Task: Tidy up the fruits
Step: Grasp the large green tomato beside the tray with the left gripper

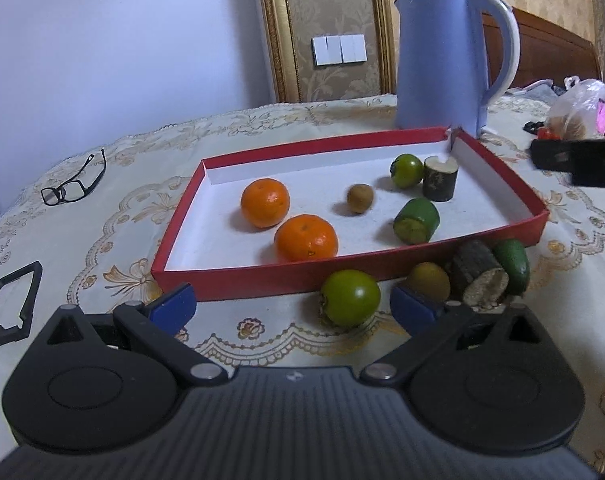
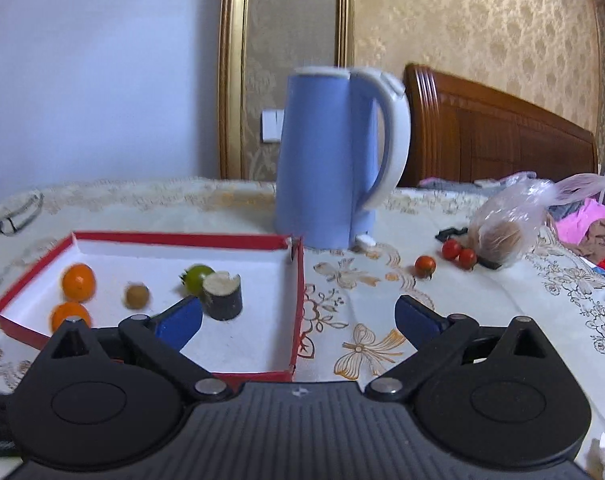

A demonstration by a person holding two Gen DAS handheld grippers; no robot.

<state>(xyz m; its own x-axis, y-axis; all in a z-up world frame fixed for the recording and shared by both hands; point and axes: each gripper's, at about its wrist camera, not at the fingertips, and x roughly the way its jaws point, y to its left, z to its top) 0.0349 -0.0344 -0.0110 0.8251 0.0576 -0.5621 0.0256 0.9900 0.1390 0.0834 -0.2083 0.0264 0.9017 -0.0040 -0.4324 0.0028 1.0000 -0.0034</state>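
A red tray [image 1: 262,280] with a white floor holds two oranges [image 1: 265,202], a kiwi [image 1: 359,198], a green round fruit [image 1: 406,171], a dark cut stub [image 1: 439,179] and a green cut piece [image 1: 416,221]. In front of the tray lie a green round fruit [image 1: 350,298], a kiwi [image 1: 428,282], a dark stub [image 1: 480,278] and a green piece [image 1: 512,266]. My left gripper [image 1: 292,308] is open and empty, just short of that green fruit. My right gripper [image 2: 298,318] is open and empty over the tray's right wall [image 2: 300,300]. Three cherry tomatoes [image 2: 425,266] lie to the right.
A blue kettle [image 1: 442,56] stands behind the tray. Glasses [image 1: 74,184] and a black frame [image 1: 12,304] lie at the left. A plastic bag [image 2: 510,220] and clothes lie at the right. A patterned tablecloth [image 2: 382,300] covers the table.
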